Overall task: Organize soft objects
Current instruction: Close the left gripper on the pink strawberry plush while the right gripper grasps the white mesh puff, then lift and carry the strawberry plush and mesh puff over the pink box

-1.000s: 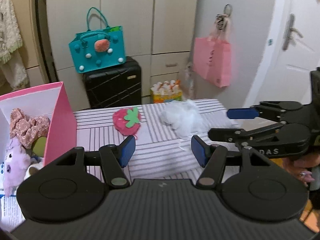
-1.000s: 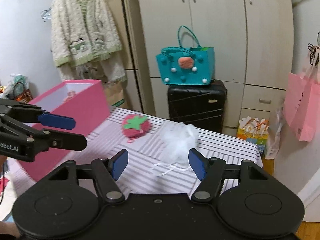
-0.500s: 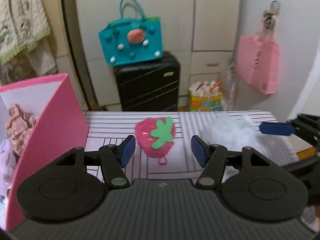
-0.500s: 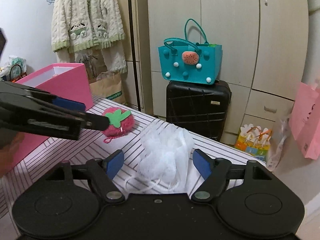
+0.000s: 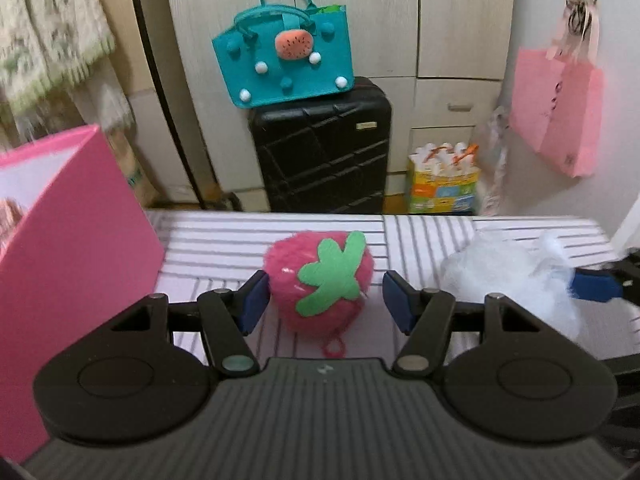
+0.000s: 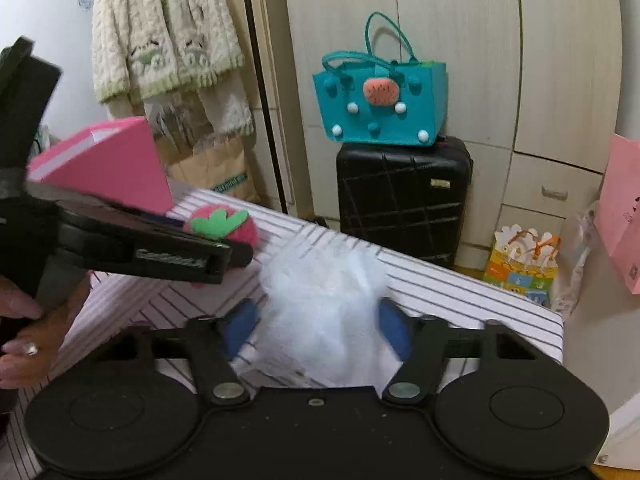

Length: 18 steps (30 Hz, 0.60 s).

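Both grippers have come forward and down over the striped desk since a second ago, so each soft thing now sits between a pair of blue pads.

From the left wrist view, the left gripper stands spread, with the pink strawberry plush lying on the desk between its fingers. The left pad is just at the plush's side and the right pad shows a small gap; no squeeze is visible. Its pink loop points back toward the gripper body. To the gripper's left stands the pink box. To its right lies the white mesh puff, with one blue pad of the right gripper against its far side. Ahead, beyond the desk's edge, a black suitcase carries a teal felt bag.

From the right wrist view, the right gripper has the white mesh puff between its fingers, and its jaws have just been closing on it. The pads look blurred, touching the puff's two sides, but I cannot tell whether they press it firmly. To the left, the left gripper reaches across at the strawberry plush, held by a hand at the lower left. The pink box stands behind it.
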Tool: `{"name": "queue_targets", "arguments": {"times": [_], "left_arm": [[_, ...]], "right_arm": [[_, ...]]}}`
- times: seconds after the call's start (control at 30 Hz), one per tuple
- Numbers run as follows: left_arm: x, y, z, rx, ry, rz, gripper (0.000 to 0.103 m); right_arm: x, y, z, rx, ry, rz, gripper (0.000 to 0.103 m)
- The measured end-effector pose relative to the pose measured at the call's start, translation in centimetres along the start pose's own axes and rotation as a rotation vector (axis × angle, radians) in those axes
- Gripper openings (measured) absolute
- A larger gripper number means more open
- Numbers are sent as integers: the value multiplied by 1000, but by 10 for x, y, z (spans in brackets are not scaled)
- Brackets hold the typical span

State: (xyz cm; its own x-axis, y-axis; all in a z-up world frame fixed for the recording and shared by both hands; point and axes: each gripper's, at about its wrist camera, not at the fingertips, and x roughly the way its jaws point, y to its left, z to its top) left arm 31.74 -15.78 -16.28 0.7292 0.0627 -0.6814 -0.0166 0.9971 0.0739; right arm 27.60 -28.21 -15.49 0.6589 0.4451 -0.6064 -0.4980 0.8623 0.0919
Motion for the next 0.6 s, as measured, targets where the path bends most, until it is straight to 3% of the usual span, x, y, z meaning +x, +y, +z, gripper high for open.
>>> {"name": "queue_targets", "arguments": {"times": [0.2,0.4,0.43,0.5,0.6], "left_arm": [[11,-3,3,-16,-3,4,64],[12,-7,-2,6,-23,23,62],[11,-8,-2,15,-23,22,61],[9,-7,-1,9,-12,2,47],[5,-10,-3,33,-22,-6,45]], "right_arm": [[-4,-2,-4,5,-19,-30,38],[-3,-8,-9,41,-22,-6,31],[-2,-8,-9,45,-21,-2,30],[0,-7,-11,52,-18,1,28],[0,-5,-13,66,-13,-2,24]]}}
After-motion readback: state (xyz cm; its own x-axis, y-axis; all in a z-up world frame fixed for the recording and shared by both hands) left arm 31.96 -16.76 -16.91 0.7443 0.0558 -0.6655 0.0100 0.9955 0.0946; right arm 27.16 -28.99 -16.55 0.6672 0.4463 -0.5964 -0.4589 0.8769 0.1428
